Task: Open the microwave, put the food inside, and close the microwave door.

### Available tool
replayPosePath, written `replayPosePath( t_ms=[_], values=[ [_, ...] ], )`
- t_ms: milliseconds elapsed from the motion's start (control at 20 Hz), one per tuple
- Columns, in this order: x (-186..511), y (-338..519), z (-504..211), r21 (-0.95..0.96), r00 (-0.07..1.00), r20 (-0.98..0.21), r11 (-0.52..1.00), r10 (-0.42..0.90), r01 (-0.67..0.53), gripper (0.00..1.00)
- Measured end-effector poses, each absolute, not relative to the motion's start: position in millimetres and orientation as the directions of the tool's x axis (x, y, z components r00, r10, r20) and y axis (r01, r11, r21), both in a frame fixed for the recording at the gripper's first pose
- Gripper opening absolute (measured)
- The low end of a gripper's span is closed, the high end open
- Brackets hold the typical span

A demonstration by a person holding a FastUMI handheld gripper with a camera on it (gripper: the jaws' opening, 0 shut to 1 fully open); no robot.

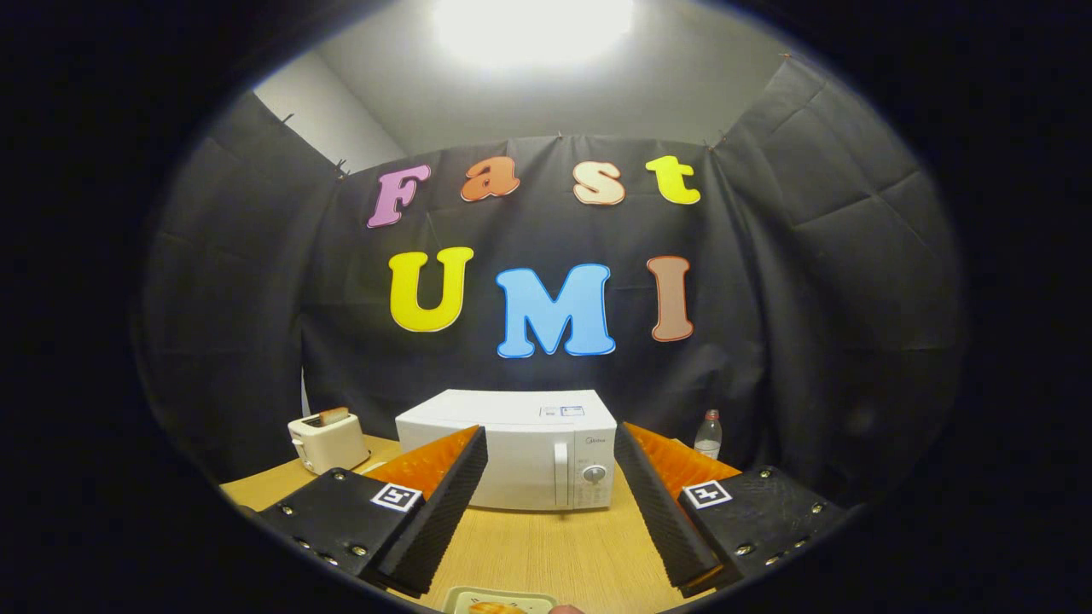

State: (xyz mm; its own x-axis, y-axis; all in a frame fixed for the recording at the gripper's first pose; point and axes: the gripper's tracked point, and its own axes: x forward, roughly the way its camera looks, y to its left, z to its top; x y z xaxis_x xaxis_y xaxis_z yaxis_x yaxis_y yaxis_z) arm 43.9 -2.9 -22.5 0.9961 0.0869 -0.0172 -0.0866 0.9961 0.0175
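A white microwave [520, 452] stands on the wooden table [554, 554] beyond my fingers, its door shut, with a vertical handle [560, 474] and a dial on its right side. My gripper [550, 452] is open, held well short of the microwave, with nothing between its fingers. Below the fingers, close to me, a pale plate [499, 601] carries an orange-brown piece of food [496, 609]; most of it is cut off from sight.
A cream toaster [327, 442] with a slice of bread in it sits left of the microwave. A clear bottle [708, 435] stands to the right, near the black cloth wall. Bare tabletop lies between the plate and the microwave.
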Motion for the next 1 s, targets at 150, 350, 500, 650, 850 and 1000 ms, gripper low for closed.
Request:
replayPosePath(
  t_ms=[150, 350, 500, 650, 850, 1000],
  values=[
    [64.8, -5.3, -32.5, 0.027, 0.994, -0.034, 0.994, 0.105, -0.104, 0.96],
    [98.7, -8.4, -44.3, 0.045, 0.991, -0.055, 0.992, 0.121, -0.118, 0.96],
    [124.3, -9.3, -58.6, 0.056, 0.988, -0.074, 0.990, 0.133, -0.129, 0.96],
    [149.9, -9.0, -79.2, 0.053, 0.984, -0.106, 0.988, 0.147, -0.142, 0.96],
    [181.0, -7.4, -104.5, 0.063, 0.978, -0.142, 0.987, 0.156, -0.148, 0.96],
    [204.2, -5.2, -126.4, 0.066, 0.972, -0.176, 0.987, 0.158, -0.149, 0.96]
  ],
)
